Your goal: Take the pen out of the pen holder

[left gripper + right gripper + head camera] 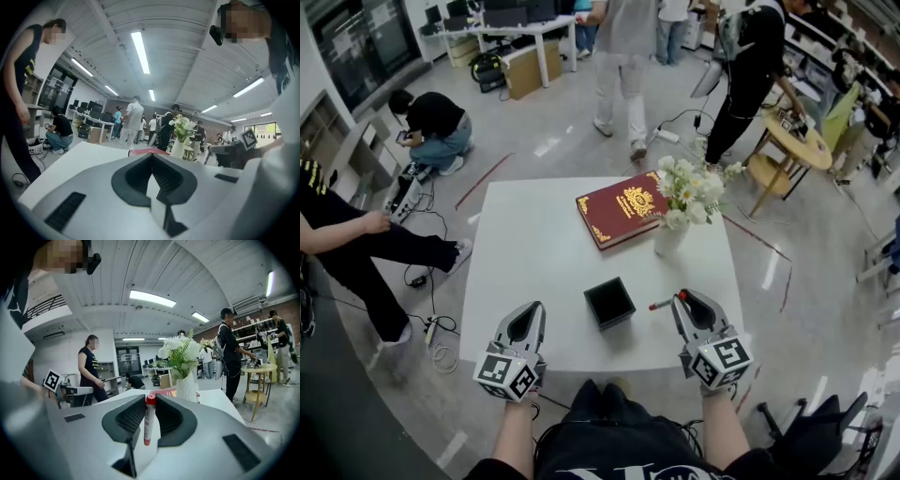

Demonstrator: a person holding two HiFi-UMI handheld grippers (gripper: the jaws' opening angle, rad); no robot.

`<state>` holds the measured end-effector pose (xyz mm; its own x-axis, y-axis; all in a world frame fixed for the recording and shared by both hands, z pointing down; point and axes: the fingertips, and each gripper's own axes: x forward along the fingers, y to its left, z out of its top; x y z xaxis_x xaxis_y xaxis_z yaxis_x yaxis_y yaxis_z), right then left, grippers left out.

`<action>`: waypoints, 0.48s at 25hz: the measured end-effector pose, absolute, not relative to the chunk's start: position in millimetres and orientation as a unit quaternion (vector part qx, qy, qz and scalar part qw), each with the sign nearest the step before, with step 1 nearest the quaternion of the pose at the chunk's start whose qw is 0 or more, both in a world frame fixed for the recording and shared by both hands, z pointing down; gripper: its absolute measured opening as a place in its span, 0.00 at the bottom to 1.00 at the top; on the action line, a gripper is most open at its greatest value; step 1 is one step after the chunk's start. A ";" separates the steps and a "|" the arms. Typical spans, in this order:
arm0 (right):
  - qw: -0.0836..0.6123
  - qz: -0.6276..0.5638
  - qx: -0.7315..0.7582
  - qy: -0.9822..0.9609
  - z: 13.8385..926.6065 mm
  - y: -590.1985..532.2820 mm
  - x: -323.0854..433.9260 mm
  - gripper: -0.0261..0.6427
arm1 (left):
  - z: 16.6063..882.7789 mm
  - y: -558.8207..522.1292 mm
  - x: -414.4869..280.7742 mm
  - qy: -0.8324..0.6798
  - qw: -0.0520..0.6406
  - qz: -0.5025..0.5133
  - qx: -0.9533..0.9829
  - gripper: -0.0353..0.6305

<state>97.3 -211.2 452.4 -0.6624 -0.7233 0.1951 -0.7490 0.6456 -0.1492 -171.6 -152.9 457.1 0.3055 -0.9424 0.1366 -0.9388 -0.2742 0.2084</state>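
Note:
The black square pen holder (pixel 609 302) stands on the white table (pixel 534 244) near its front edge; nothing sticks out of it. My right gripper (pixel 682 298) is to its right, shut on a white pen (pixel 661 304) with red ends that pokes left from the jaws. In the right gripper view the pen (pixel 148 423) stands upright, clamped between the dark pads of the right gripper (pixel 150 399). My left gripper (pixel 534 307) rests left of the holder, shut and holding nothing. In its own view the left gripper (pixel 152 156) has its tips together.
A red book (pixel 623 208) lies at the table's far side beside a white vase of flowers (pixel 673 225). Several people stand, sit and crouch on the floor around the table. A small round table (pixel 792 141) stands at the back right.

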 end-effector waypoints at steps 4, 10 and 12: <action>0.056 0.112 0.408 -0.905 452.9 -210.1 97.4 0.16 | 457.3 -151.2 -172.8 -0.591 0.126 -0.006 0.797 0.06; 0.054 0.113 0.407 -0.905 452.3 -209.1 96.7 0.16 | 457.4 -149.6 -172.6 -0.590 0.127 -0.005 0.797 0.06; 0.053 0.113 0.407 -0.905 450.8 -208.5 96.7 0.16 | 456.7 -148.6 -172.1 -0.590 0.127 -0.004 0.797 0.06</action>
